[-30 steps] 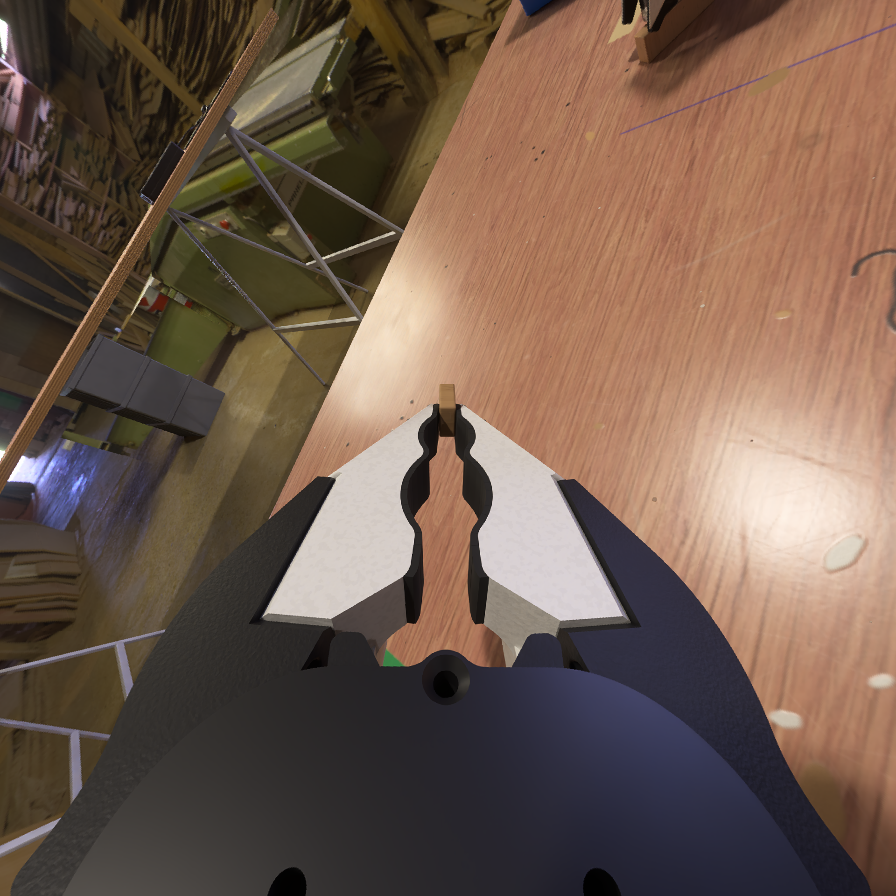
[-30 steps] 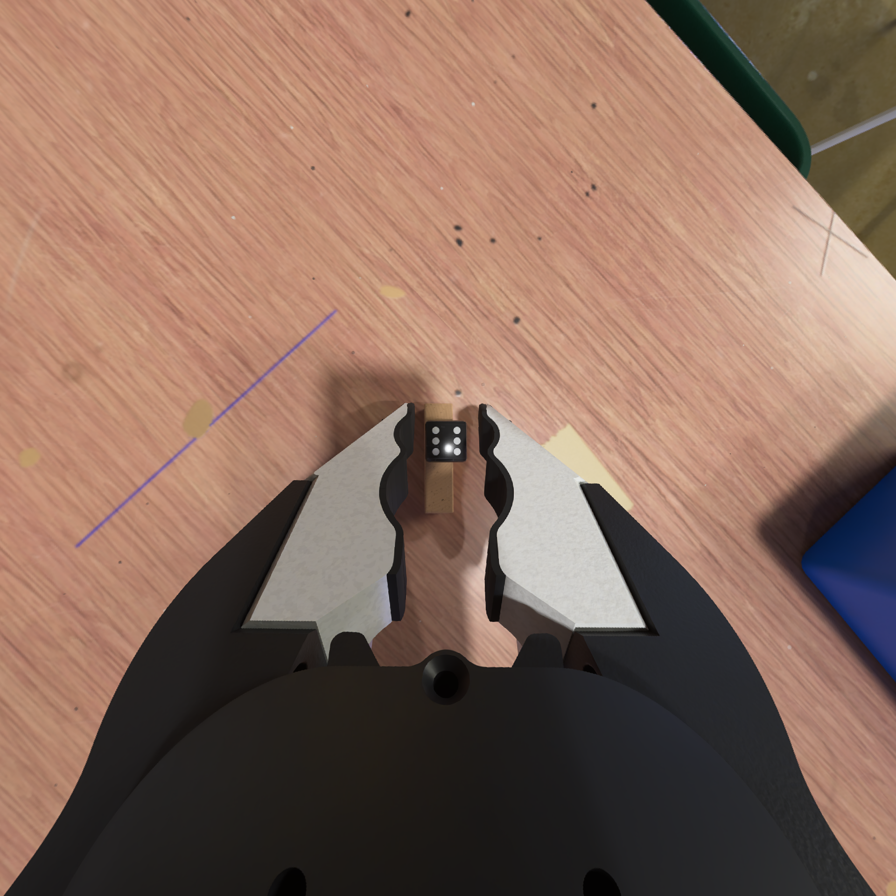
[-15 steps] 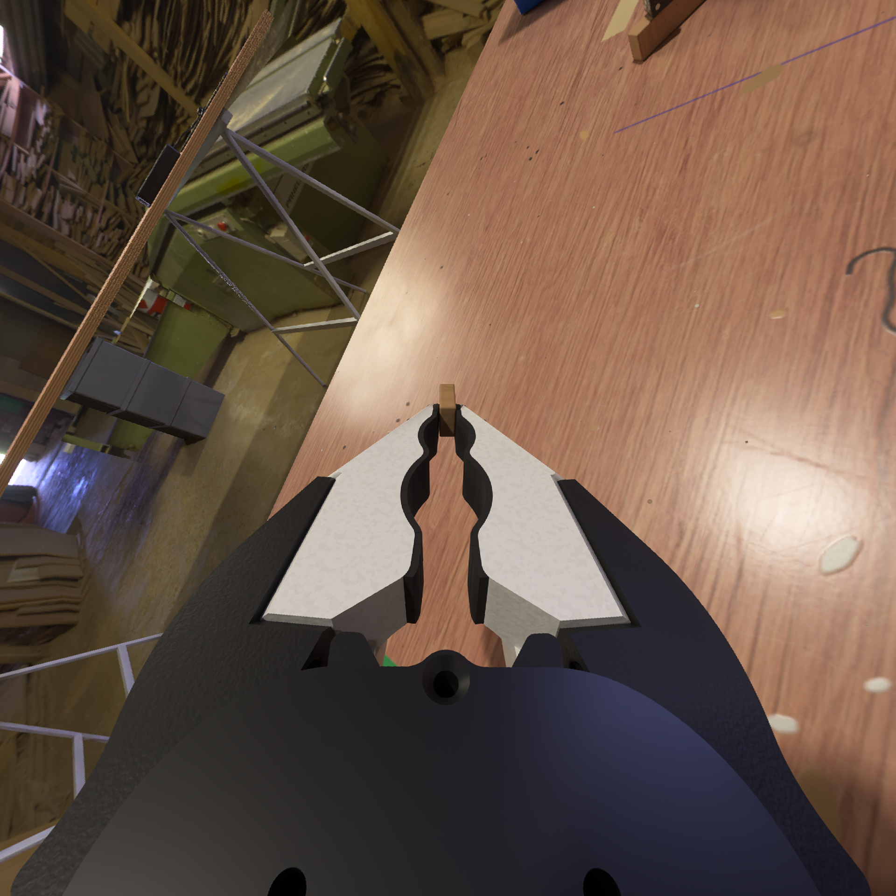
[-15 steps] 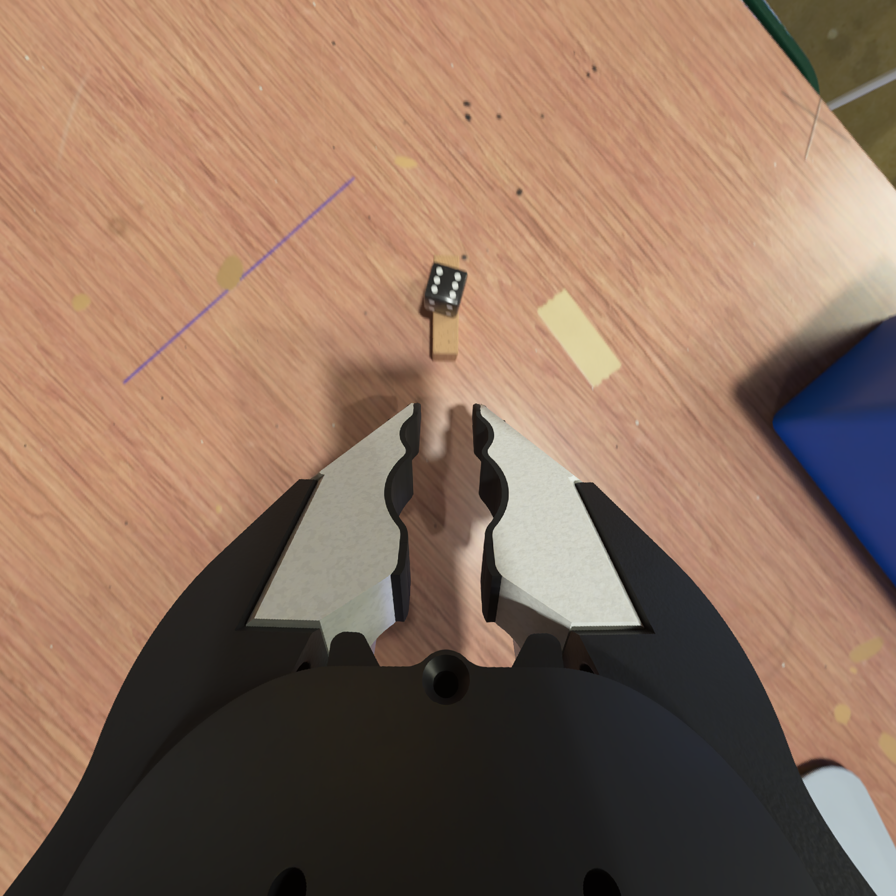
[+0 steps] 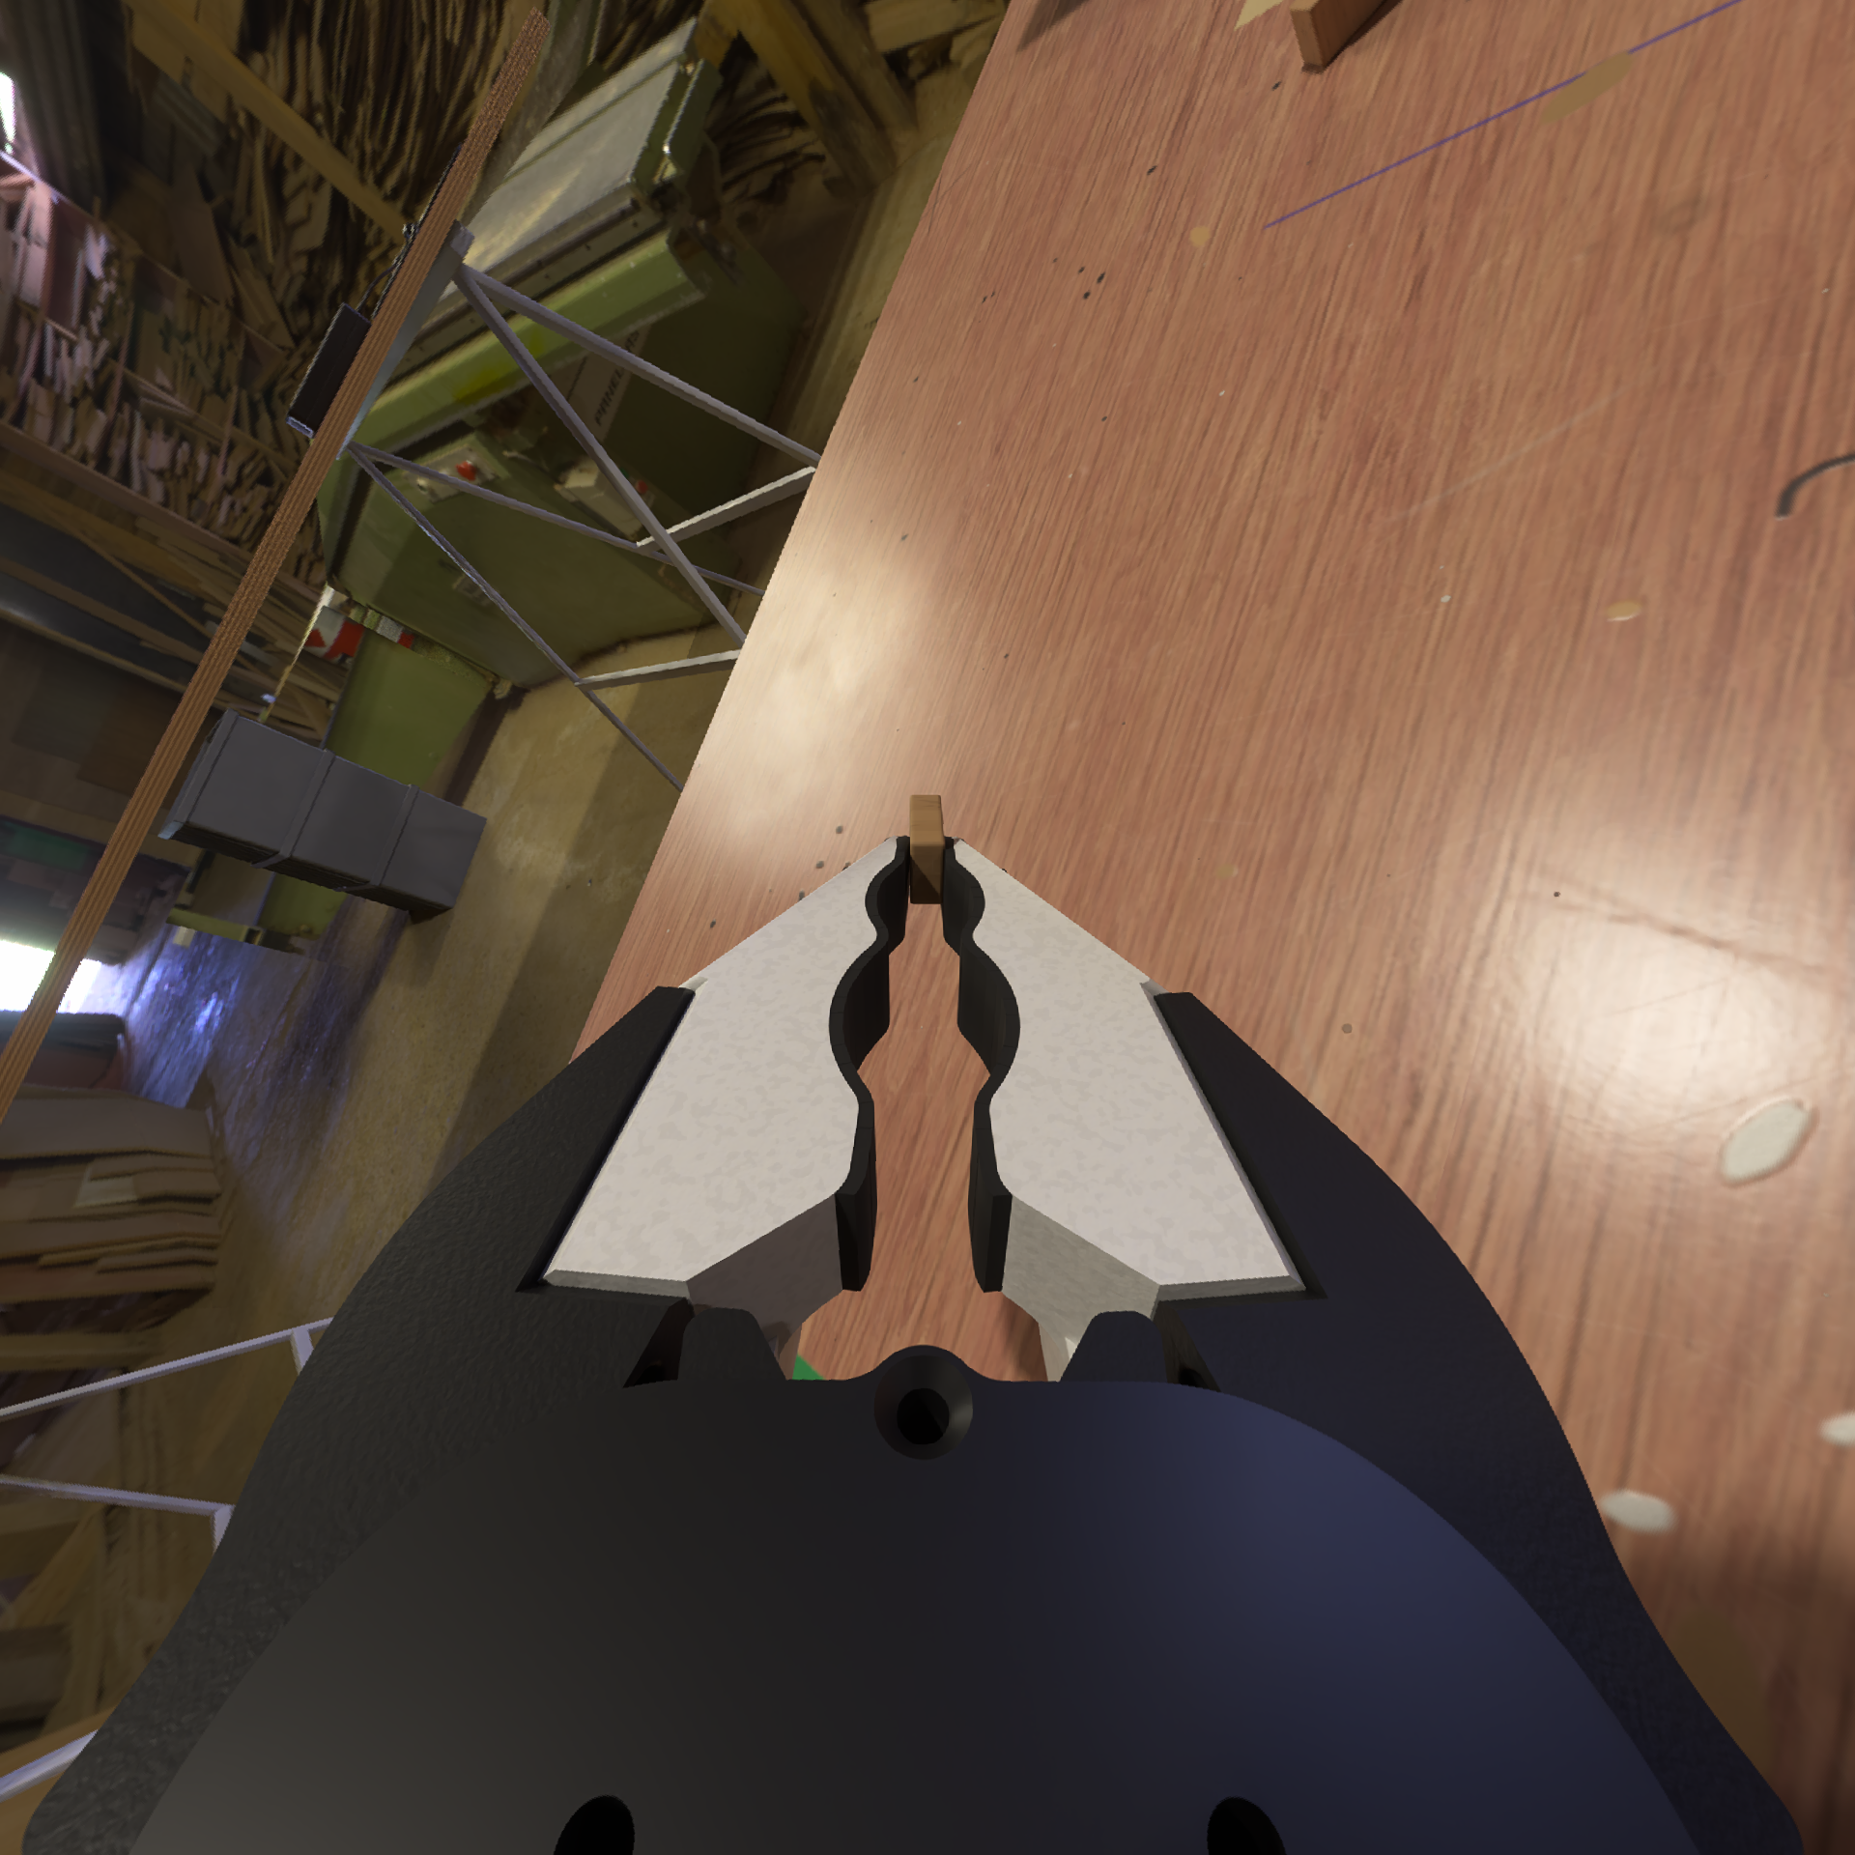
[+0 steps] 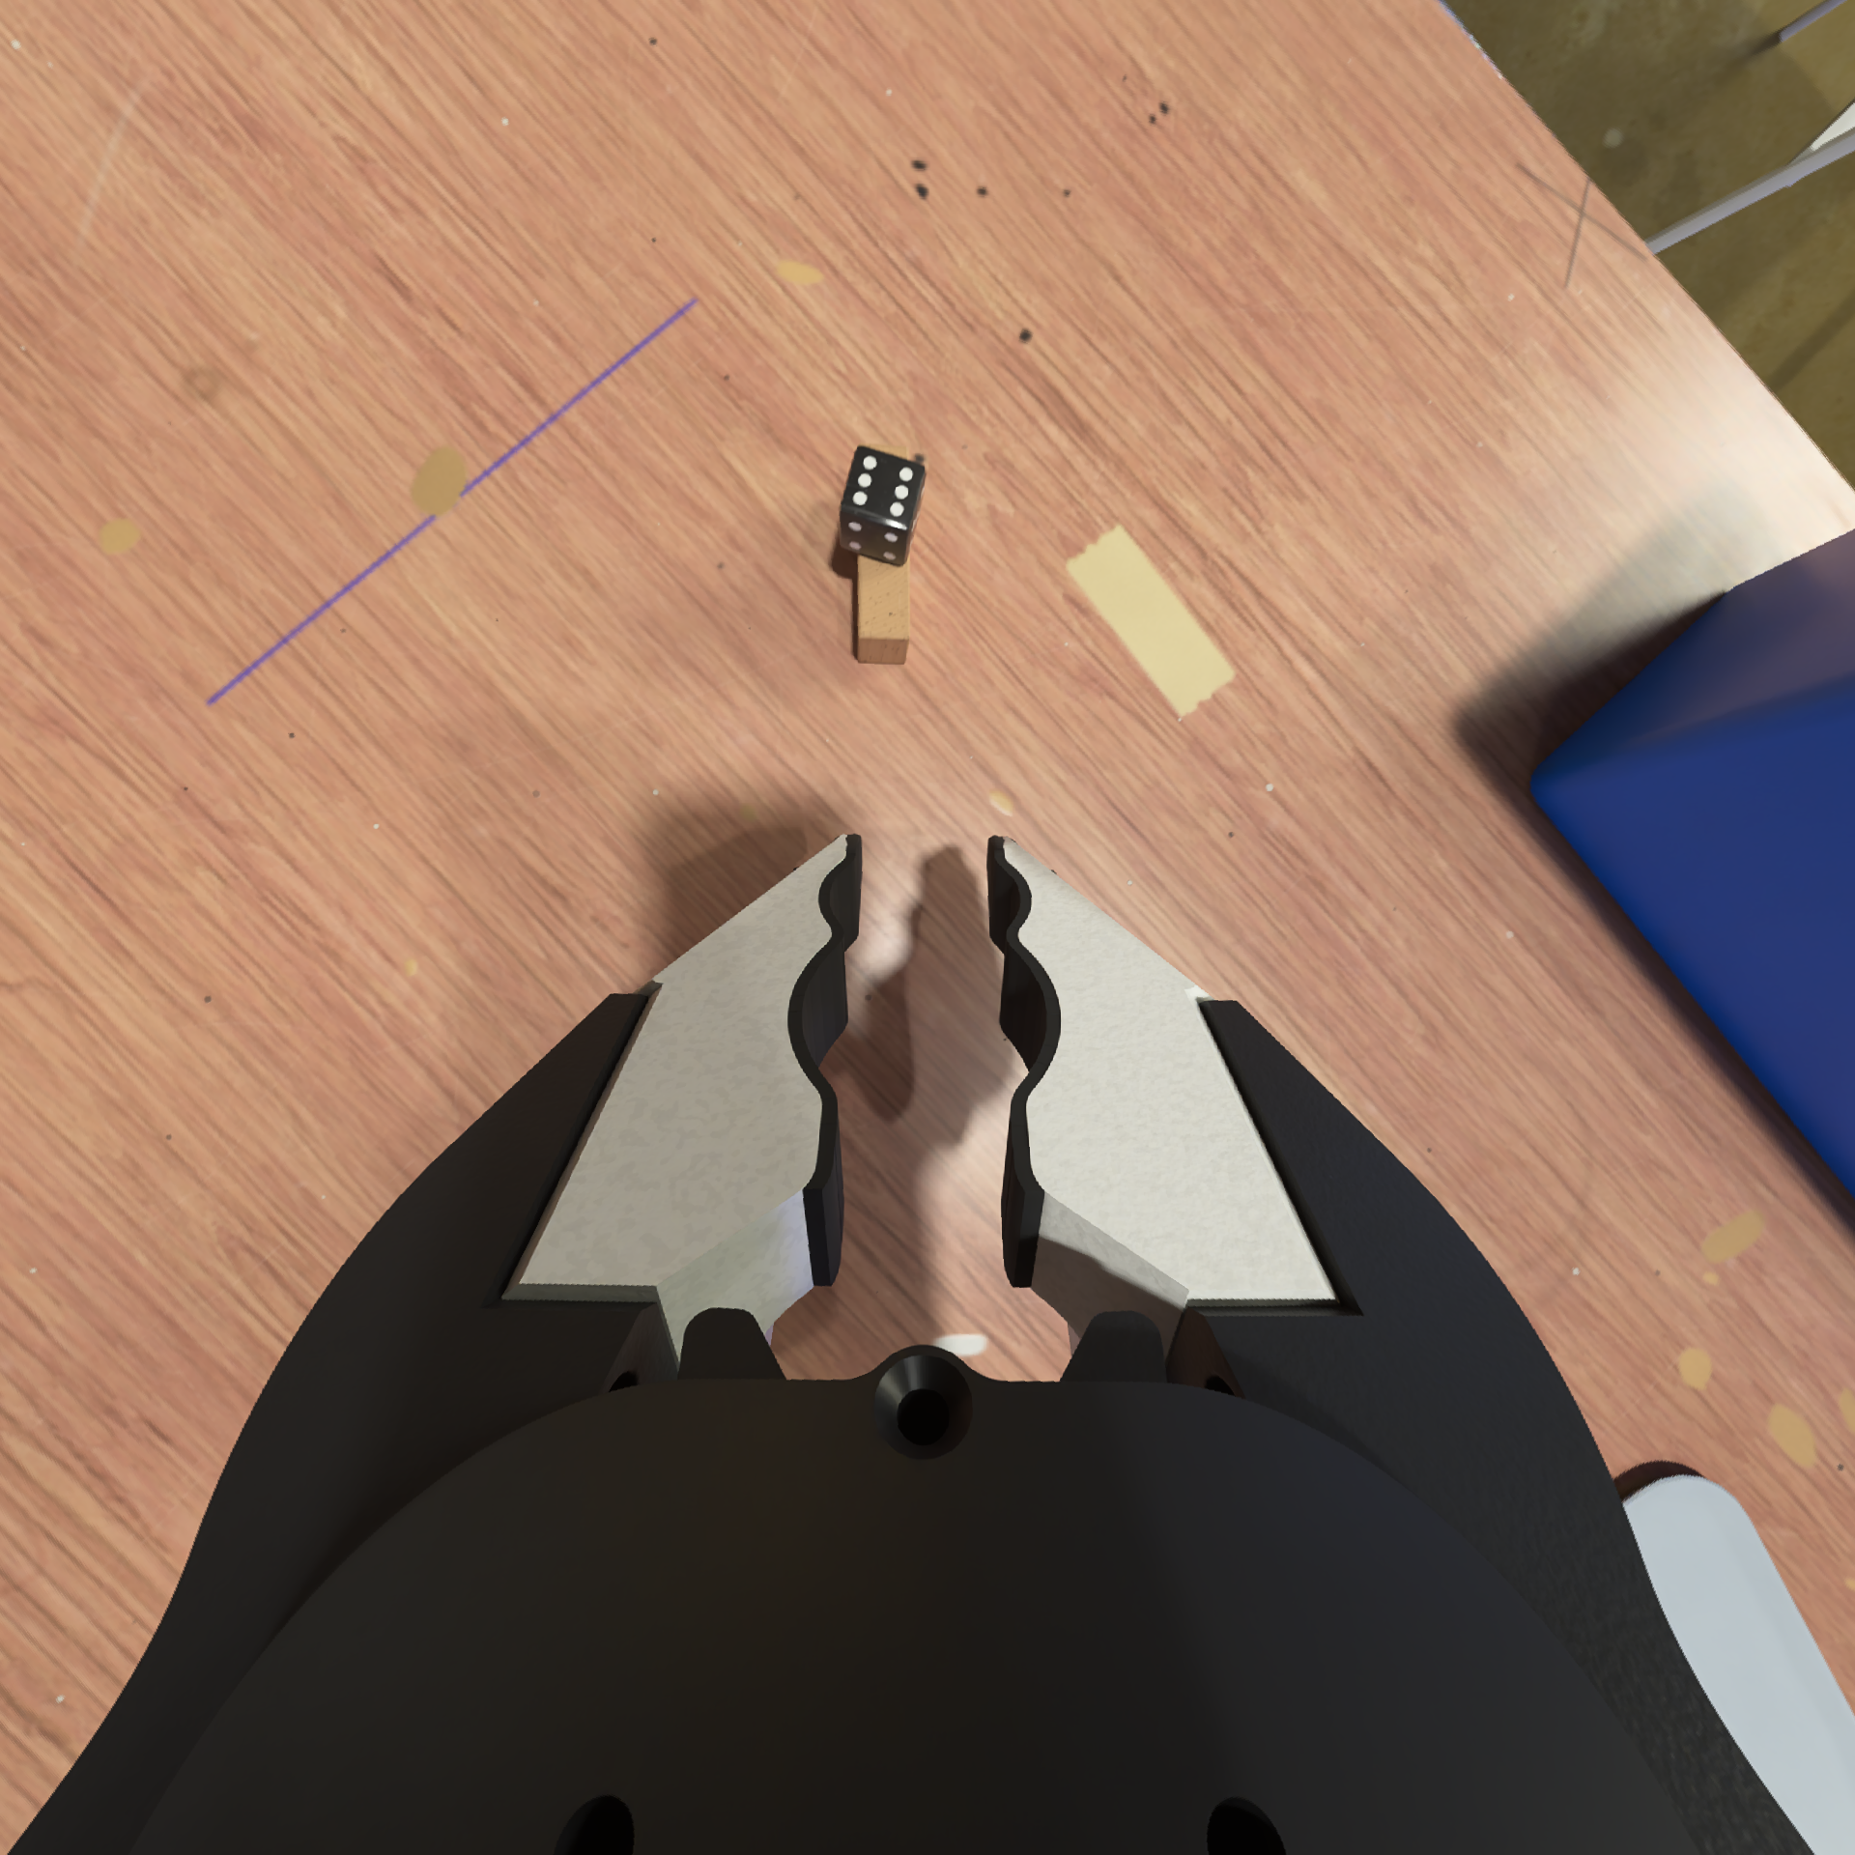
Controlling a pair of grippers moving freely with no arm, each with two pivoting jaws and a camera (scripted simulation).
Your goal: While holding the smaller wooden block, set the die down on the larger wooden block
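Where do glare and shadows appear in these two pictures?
Left wrist view: bright glare patches on the table. Right wrist view: the right gripper casts a dark shadow on the table beneath it; the die has a small highlight.

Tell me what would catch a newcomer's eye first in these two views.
Probably the black die with white pips, perched on the far end of the larger wooden block lying mid-table, ahead of the open, empty right gripper. Next, the smaller wooden block pinched at the tips of the left gripper, near the table's edge.

Black die (image 6: 881, 505) atop larger block (image 6: 881, 612)
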